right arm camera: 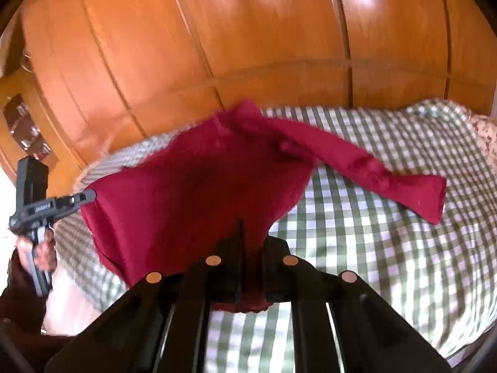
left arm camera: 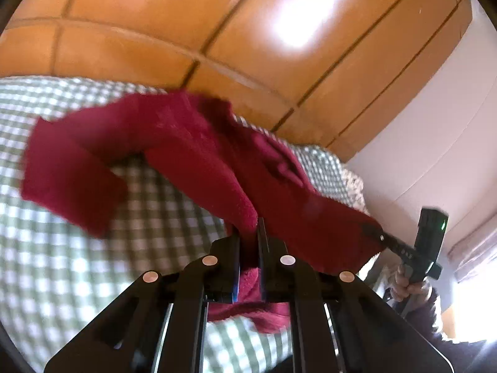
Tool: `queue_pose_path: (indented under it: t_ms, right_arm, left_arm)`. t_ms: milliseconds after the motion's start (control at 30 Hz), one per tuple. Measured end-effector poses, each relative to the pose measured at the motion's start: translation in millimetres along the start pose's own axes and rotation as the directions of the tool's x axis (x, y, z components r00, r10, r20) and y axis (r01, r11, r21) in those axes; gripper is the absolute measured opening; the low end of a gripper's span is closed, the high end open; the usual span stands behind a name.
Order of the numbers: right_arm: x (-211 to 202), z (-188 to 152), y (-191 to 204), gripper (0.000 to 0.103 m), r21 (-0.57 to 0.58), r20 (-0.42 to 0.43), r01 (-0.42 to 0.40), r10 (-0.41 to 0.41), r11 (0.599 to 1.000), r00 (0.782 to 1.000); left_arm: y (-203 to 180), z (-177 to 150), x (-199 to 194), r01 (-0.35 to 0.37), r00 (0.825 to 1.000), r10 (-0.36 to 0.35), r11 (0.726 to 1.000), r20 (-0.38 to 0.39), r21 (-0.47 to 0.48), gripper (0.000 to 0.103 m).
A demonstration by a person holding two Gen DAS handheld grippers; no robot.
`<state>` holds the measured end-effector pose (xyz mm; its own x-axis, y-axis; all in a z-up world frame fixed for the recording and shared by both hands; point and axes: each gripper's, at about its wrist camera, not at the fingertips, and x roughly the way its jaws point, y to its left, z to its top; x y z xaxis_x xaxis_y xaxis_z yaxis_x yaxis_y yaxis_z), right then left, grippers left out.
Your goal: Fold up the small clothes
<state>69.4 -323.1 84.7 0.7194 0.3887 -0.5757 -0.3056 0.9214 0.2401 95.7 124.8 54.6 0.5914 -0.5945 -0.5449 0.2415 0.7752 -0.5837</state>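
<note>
Two tools clenched on red sweater point(left arm camera: 192, 155) | hem stretched between them | sleeves outward over bed point(right arm camera: 372, 217)

Red garment point(left arm camera: 192, 155) stretched between left gripper point(left arm camera: 248, 233) and right gripper point(right arm camera: 251, 236), spanning middle of checked bedspread point(right arm camera: 372, 233); one sleeve point(right arm camera: 403, 186) trailing onto it. Bare bedspread open around sleeve and under lifted cloth. Wooden wardrobe point(right arm camera: 248, 46) walls off far side just behind bed edge. White wall point(left arm camera: 435, 140) closes off one end.
</note>
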Motion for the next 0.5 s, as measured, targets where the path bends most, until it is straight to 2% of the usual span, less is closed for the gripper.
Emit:
queue_pose_path:
  t_ms: [100,200,300,333,433,467,500]
  right_arm:
    - [-13,-31,-6,0.008,0.005,-0.041,0.010,-0.010,1.000,0.999]
    - [-5,-71,-23,0.008,0.090,-0.130,0.018,-0.006,0.996,0.992]
    - [14,-116,-35,0.008,0.116,-0.240,0.054,-0.024,0.992,0.971]
    - [23,-127,-35,0.008,0.106,-0.278,0.067,-0.035,0.992,0.960]
    - [37,-147,-39,0.014,0.049,-0.359,0.144,-0.118,0.988,0.926]
    - [38,-147,-42,0.029,0.036,-0.366,0.173,-0.148,0.984,0.919]
    - [35,-145,-45,0.050,0.031,-0.354,0.200,-0.176,0.979,0.919]
  left_arm:
    - [13,-7,-45,-0.036,0.999,0.036,0.999,-0.012,-0.015,0.008]
    - [30,-35,-63,-0.091,0.994,0.087,0.995,-0.073,-0.051,0.008]
    - [45,-75,-44,-0.126,0.980,0.113,0.990,-0.166,-0.070,0.009]
    - [51,-92,-33,-0.154,0.970,0.136,0.985,-0.203,-0.076,0.009]
    - [70,-125,-12,-0.212,0.946,0.179,0.972,-0.271,-0.099,0.009]
    - [76,-131,-8,-0.232,0.938,0.192,0.967,-0.289,-0.110,0.009]
    - [84,-137,-7,-0.257,0.930,0.211,0.958,-0.300,-0.124,0.016]
